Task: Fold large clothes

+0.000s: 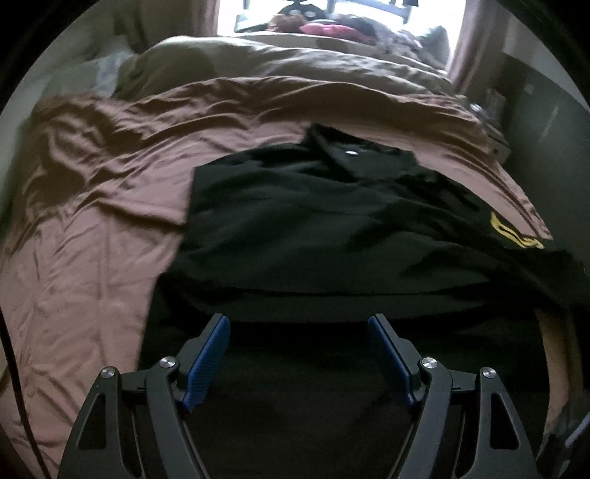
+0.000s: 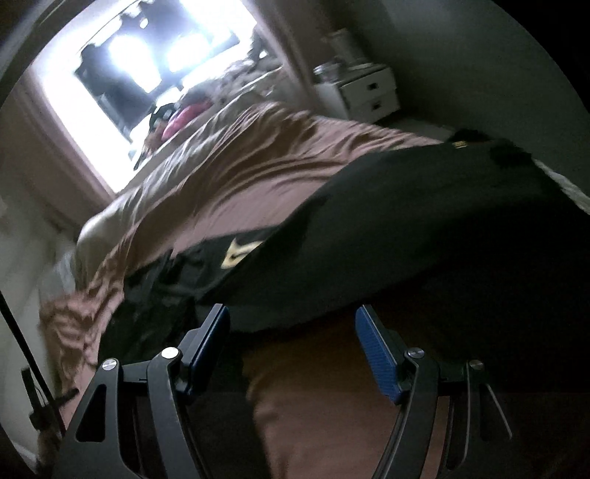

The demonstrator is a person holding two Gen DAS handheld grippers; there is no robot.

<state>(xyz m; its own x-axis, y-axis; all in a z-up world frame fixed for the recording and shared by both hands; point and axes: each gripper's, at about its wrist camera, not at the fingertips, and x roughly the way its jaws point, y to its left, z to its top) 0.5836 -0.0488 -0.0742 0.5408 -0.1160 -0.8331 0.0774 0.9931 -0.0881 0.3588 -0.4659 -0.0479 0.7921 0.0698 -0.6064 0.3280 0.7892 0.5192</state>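
- A wrinkled dusty-pink satin bedsheet [image 1: 92, 206] is seen covering the bed on the left of the left wrist view, with a beige duvet [image 1: 280, 62] bunched beyond it toward the bright window [image 1: 332, 14].
- A black polo shirt with a yellow emblem [image 1: 332, 221] is spread on the near right part of the sheet, its collar pointed toward the window and its hem nearest the camera.
- The left gripper [image 1: 298, 320] is held over the shirt's near dark edge, its blue-padded jaws spread wide with nothing between them.
- In the blurred, tilted right wrist view, the right gripper [image 2: 293, 313] is likewise seen with jaws spread apart, at the shirt's edge [image 2: 405, 221]; contact cannot be told.
- A white bedside drawer unit [image 2: 365, 92] is seen far right.
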